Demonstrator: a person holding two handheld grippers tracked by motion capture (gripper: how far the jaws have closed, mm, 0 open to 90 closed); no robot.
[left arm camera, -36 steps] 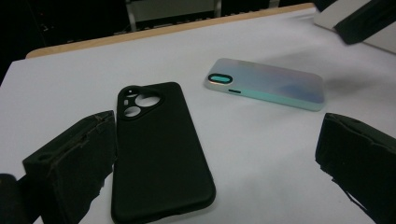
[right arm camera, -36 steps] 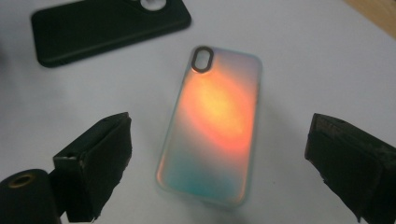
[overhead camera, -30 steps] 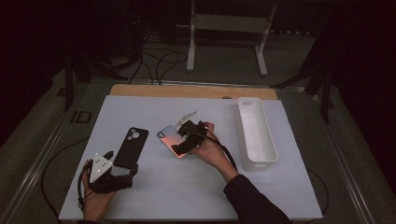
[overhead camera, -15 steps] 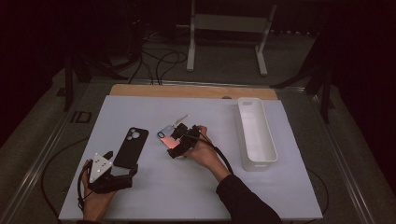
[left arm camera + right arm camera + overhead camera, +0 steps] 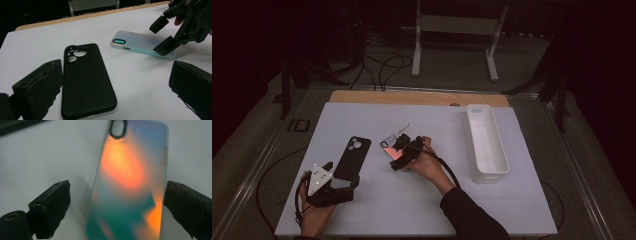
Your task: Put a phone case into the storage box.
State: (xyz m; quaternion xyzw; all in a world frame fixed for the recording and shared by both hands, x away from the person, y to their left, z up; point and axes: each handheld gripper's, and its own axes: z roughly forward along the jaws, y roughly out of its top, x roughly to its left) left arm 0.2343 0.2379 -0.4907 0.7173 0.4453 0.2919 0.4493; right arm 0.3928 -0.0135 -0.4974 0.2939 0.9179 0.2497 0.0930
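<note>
**High view: open jaws straddle a glossy phone case that could slip away**

High view, nearest the person: the left gripper (image 5: 343,189) rests on the white table (image 5: 377,210) by the near end of a black phone case (image 5: 352,158). In the left gripper view its jaws gape wide, holding nothing, with the black case lying flat between them.

Farther in, at mid-table, the right gripper (image 5: 398,156) stands over an iridescent phone case (image 5: 130,180). The right gripper view shows its jaws spread to either side of the case's near end, not yet touching it. The case lies flat, camera cutout pointing away.

Likely risk: the case is thin and smooth, so jaws closing on its edges may skid it along the table or bow it until it springs out. Closing off-centre could twist it instead.

Beyond, at the right, sits a white tray (image 5: 486,145), well apart from both cases
</note>
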